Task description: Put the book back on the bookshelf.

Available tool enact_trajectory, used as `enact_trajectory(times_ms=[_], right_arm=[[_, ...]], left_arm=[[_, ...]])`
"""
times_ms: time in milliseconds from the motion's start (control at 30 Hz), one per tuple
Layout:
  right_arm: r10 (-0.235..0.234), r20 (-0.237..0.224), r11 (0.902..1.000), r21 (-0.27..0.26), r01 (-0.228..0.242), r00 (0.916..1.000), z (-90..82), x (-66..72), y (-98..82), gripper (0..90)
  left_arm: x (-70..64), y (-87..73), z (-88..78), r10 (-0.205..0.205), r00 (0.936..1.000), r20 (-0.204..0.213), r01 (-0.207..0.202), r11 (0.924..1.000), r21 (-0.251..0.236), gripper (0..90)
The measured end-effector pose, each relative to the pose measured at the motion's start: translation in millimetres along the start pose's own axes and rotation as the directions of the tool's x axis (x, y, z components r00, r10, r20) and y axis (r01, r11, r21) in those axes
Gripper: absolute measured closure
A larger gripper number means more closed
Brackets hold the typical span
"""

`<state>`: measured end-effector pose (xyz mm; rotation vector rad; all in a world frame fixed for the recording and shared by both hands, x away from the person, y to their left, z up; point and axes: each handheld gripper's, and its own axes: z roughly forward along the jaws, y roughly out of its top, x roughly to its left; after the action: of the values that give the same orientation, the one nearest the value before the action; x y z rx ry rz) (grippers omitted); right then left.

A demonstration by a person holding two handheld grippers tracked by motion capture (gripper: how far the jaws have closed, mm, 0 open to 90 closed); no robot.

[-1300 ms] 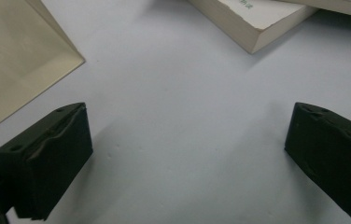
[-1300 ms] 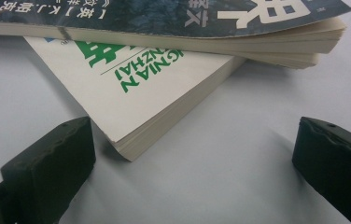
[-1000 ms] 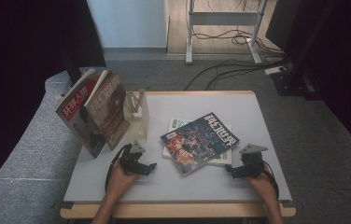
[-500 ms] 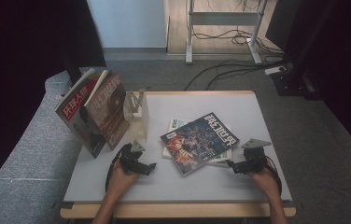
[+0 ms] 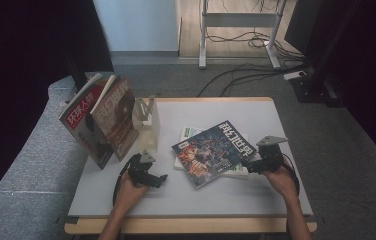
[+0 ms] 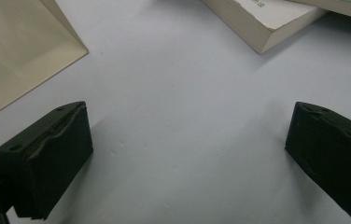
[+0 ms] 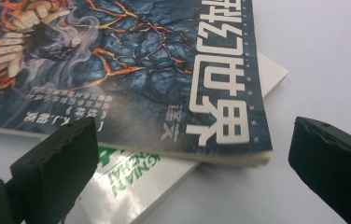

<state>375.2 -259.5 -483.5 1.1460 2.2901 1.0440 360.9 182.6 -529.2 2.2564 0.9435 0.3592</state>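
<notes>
From the high view, the dark blue glossy magazine point(image 5: 215, 152) lies on a white and green book point(image 5: 190, 134) near the front middle of the pale grey tabletop point(image 5: 256, 195). The right gripper point(image 5: 250, 164) is at the magazine's right corner, the left gripper point(image 5: 162, 178) near the front-left.

Left gripper view: jaws spread wide over bare tabletop point(image 6: 178, 116), grasping nothing.

Right gripper view: jaws released, either side of the magazine's point(image 7: 131, 70) corner, without pressing it.

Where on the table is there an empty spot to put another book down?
The far right of the table, beyond the dark magazine, is bare. So is the near strip between the left tongs and right tongs. It is crowded at the left, where upright magazines lean by the clear stand.
</notes>
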Motion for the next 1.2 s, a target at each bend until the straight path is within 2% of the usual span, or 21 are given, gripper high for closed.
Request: enact_trajectory(times_ms=[267,467,633,767,867,1033,1200], right_arm=[[0.006,0.015,0.9999,0.011,-0.007,0.9999,16.1,0.3,3.1,2.1],[0.006,0.02,1.0,0.003,-0.006,0.9998,12.8,7.0,-5.5,3.8],[0.003,0.004,1.0,0.008,-0.003,1.0,11.8,14.4,-14.6,4.9],[0.013,-0.024,0.9998,0.017,-0.013,0.9996,18.3,16.5,-19.5,5.4],[0.023,-0.031,0.9994,0.025,-0.023,0.9992,24.0,16.1,-19.8,3.1],[0.045,-0.044,0.999,0.006,-0.045,0.998,27.7,11.8,-18.7,2.3],[0.027,-0.038,0.9994,0.022,-0.027,0.9989,33.2,10.1,-14.3,0.1]], left_arm=[[0.0,0.0,-0.1,0.0,1.0,0.0,0.0,1.0,0.0,0.4],[-0.2,-0.1,-0.1,0.0,1.0,-0.001,0.0,1.0,-0.001,0.4],[-0.2,-0.1,-0.1,0.0,1.0,-0.001,0.0,1.0,-0.002,0.5],[-0.3,-0.1,-0.2,0.001,1.0,-0.001,-0.001,1.0,-0.002,0.6],[-0.3,-0.1,-0.2,0.0,1.0,-0.001,0.0,1.0,-0.002,0.6],[-0.1,0.0,-0.1,0.001,1.0,0.001,-0.001,1.0,0.0,0.6],[-0.2,0.3,-0.2,0.001,1.0,0.001,-0.001,1.0,0.003,0.7]])
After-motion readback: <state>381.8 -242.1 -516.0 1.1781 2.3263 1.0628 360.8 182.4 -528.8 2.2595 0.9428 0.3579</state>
